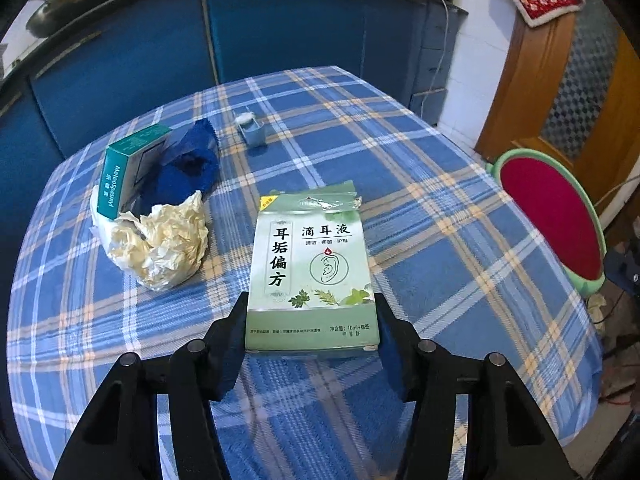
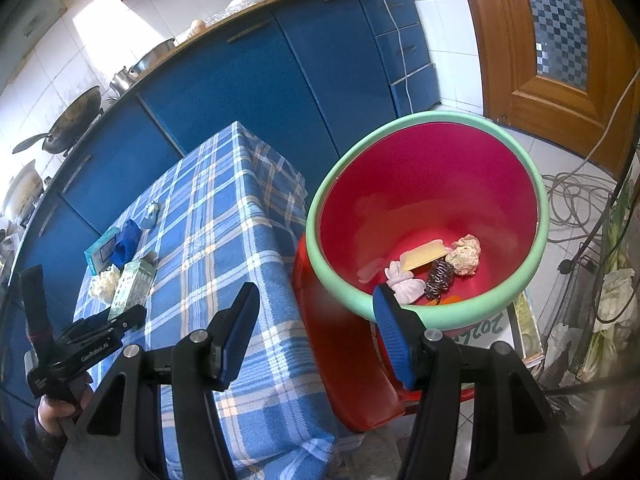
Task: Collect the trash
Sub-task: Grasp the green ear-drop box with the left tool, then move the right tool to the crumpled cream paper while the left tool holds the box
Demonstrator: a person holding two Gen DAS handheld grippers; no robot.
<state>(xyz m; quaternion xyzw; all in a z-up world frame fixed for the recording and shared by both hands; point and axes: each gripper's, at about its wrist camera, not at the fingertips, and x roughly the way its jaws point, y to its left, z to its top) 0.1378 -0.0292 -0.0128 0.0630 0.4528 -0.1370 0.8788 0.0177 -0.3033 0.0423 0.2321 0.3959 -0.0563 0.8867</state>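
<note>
Both pairs of jaws showed clearly. Those of the left gripper point(image 1: 311, 320) were pressed against the two long sides of a flat pale-green cardboard medicine box point(image 1: 312, 268) printed with Chinese characters and an ear drawing, gripping its near end, with its torn far flap pointing away over the bench point(image 1: 440, 240), which was covered in a blue, white and tan plaid cloth. Those of the right gripper point(image 2: 316, 300) stood spread wide apart with nothing between their blue pads.

To the left of the held box, a crumpled wad of cream-coloured paper point(image 1: 160, 244) lay on the cloth, touching a teal and white carton lettered "MeteoSpasmyl" point(image 1: 128, 168) that leaned tilted behind it. A dark blue crumpled cloth point(image 1: 188, 164) sat just beside that carton, and a small light-blue box with a white round cap point(image 1: 250, 128) stood farther back, apart from the rest.

Off the bench's right edge was a round plastic basin with a mint-green rim and pink-red inside point(image 2: 520, 184), resting on a red plastic stool point(image 2: 344, 368). In its bottom lay a yellow rectangular sponge point(image 2: 424, 255), a cream paper ball point(image 2: 465, 255), a dark metal scouring coil point(image 2: 439, 276) and a white knotted cloth bundle point(image 2: 404, 283), close together.
</note>
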